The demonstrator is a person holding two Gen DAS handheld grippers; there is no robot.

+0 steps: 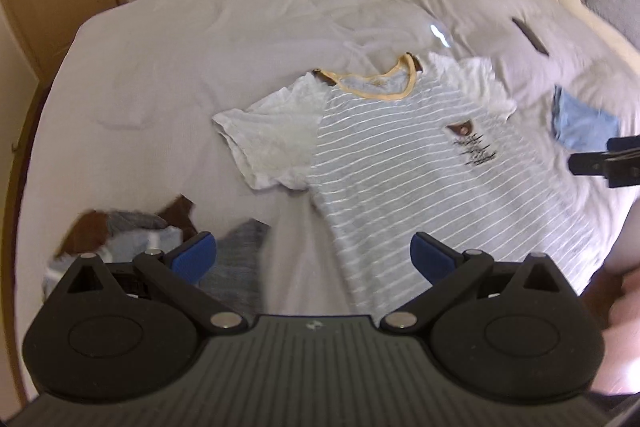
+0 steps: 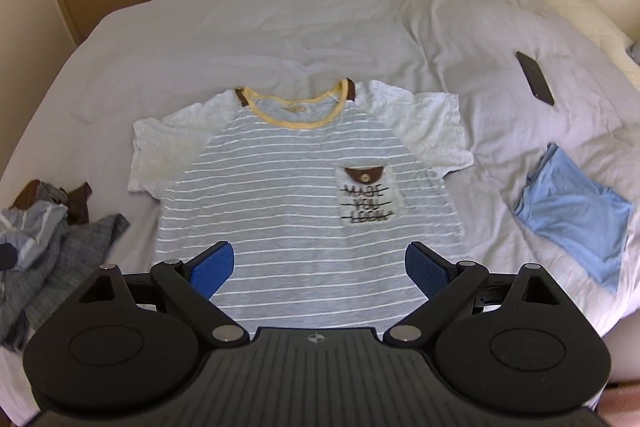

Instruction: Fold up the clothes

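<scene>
Lying flat and face up on the pale grey quilted bed cover [image 2: 280, 27]: a grey short-sleeved T-shirt with white stripes, yellow collar and a printed chest pocket [image 2: 304, 211], collar toward the far side, hem toward the tools, long axis running straight away from the right gripper [image 2: 319, 267]. Hovering over the hem, blue pads [image 2: 212, 269] spread wide, nothing between them. Set off to the shirt's left edge, the left gripper [image 1: 313, 259], likewise spread and empty, above bare cover just beside the side seam. Nearer the left sleeve [image 1: 264, 135], then, on that side; nearer the pocket sleeve on the right. Probably a sleeve-inward fold next, judged from the flat spread alone. Well apart: a folded light blue garment [image 2: 576, 215] to the right, a crumpled grey and brown heap of clothes [image 2: 52, 227] to the left, a dark flat phone [image 2: 535, 77] farther off.
</scene>
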